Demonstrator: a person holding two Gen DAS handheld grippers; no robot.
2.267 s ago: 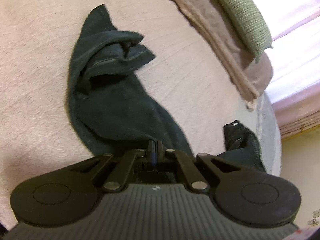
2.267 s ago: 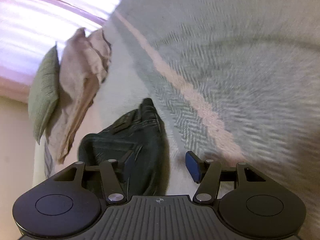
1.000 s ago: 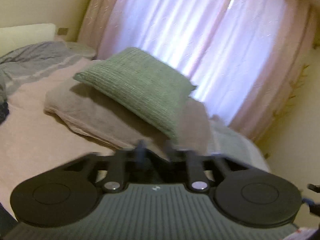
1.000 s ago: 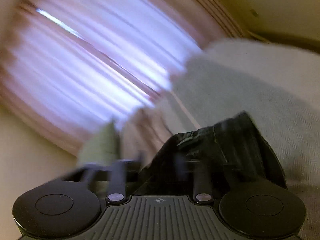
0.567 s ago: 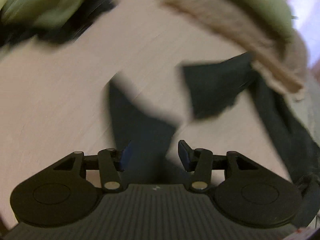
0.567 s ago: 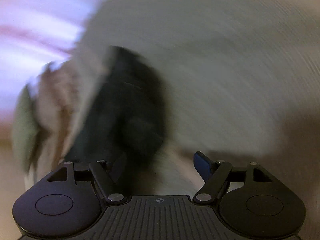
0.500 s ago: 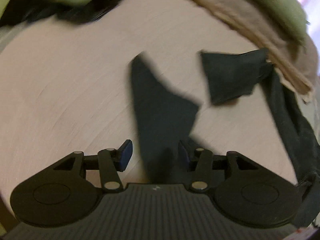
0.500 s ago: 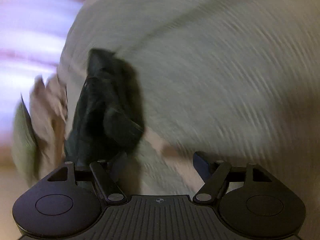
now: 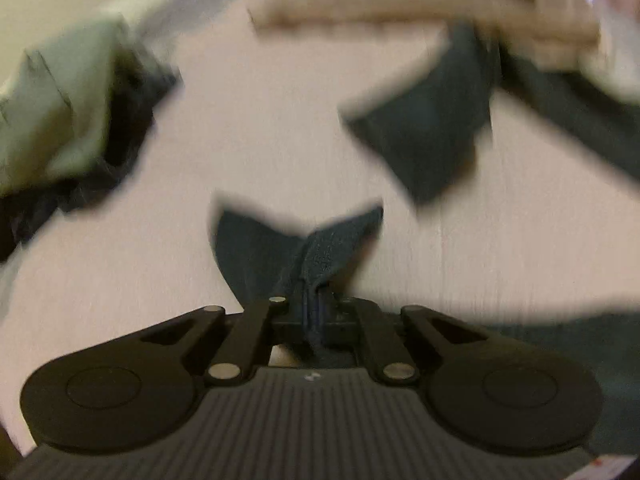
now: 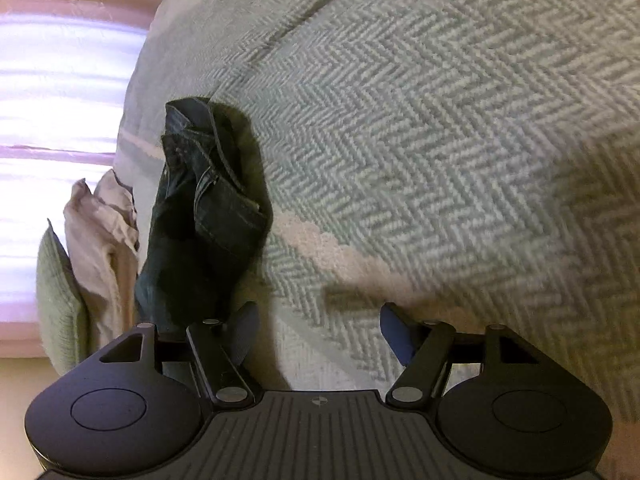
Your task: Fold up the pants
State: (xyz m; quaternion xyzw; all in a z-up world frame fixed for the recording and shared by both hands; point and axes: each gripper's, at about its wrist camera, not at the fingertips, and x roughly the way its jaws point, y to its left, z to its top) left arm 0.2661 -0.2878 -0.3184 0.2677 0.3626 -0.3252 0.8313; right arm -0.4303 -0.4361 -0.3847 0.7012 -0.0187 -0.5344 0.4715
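The dark denim pants lie spread over the bed. In the left wrist view my left gripper (image 9: 314, 300) is shut on the hem of one leg (image 9: 296, 244), which fans out just past the fingertips. The other leg's end (image 9: 432, 132) lies further off to the right, near the pillows. In the right wrist view the waist end of the pants (image 10: 208, 220) sits bunched to the left. My right gripper (image 10: 318, 332) stands open low over the blanket, with only blanket between the fingers. Its left finger (image 10: 240, 332) is right beside the bunched denim.
A grey herringbone blanket (image 10: 420, 140) covers the bed on the right side. A beige pillow (image 10: 100, 236) and a green cushion (image 10: 56, 304) lie at the bed's window end. A pile of pale green and dark clothes (image 9: 60, 120) sits at the left. Pale sheet (image 9: 260, 120) lies between.
Both grippers swung down from facing the curtains to the bed. The left one closed on the leg hem that lay between its open fingers. The right one stayed open beside the waist.
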